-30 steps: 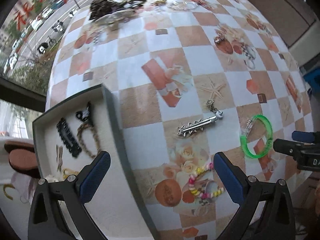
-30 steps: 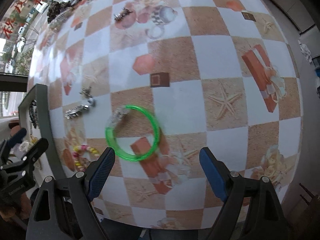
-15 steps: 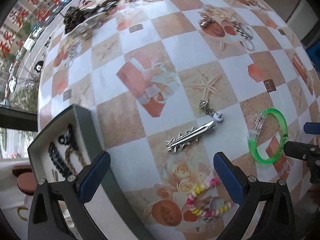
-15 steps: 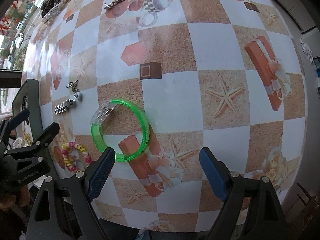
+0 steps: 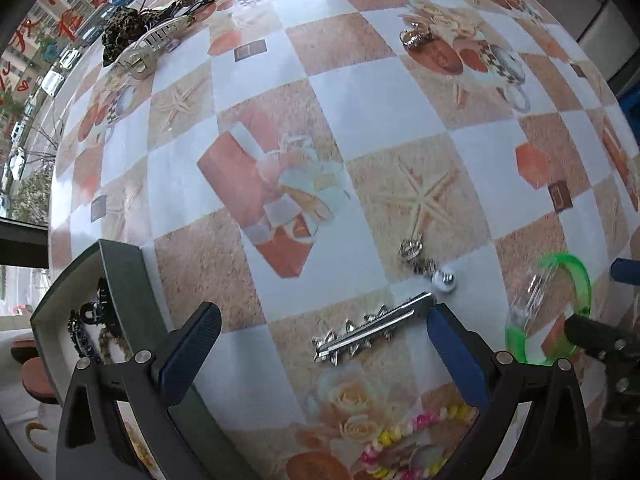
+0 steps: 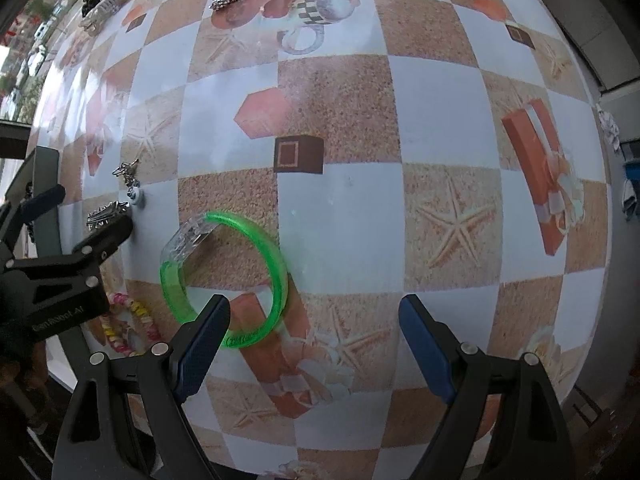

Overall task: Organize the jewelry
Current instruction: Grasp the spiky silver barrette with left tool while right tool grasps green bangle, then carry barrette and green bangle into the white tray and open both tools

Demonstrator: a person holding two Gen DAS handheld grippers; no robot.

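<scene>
The right tongs (image 6: pixel 314 344) hang wide apart over the checkered worktop (image 6: pixel 340 208), gripping nothing. A green bangle (image 6: pixel 276 264) lies flat by their left finger (image 6: pixel 200 344). Far left, the left tongs (image 6: pixel 80 220) hover near a silver hair clip (image 6: pixel 106 214).

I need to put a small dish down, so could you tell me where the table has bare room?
Free: the middle of the table, right of the green bracelet. Crowded: the strip between the bracelet and the tray, with the silver hair clip, earring and bead bracelet.
</scene>
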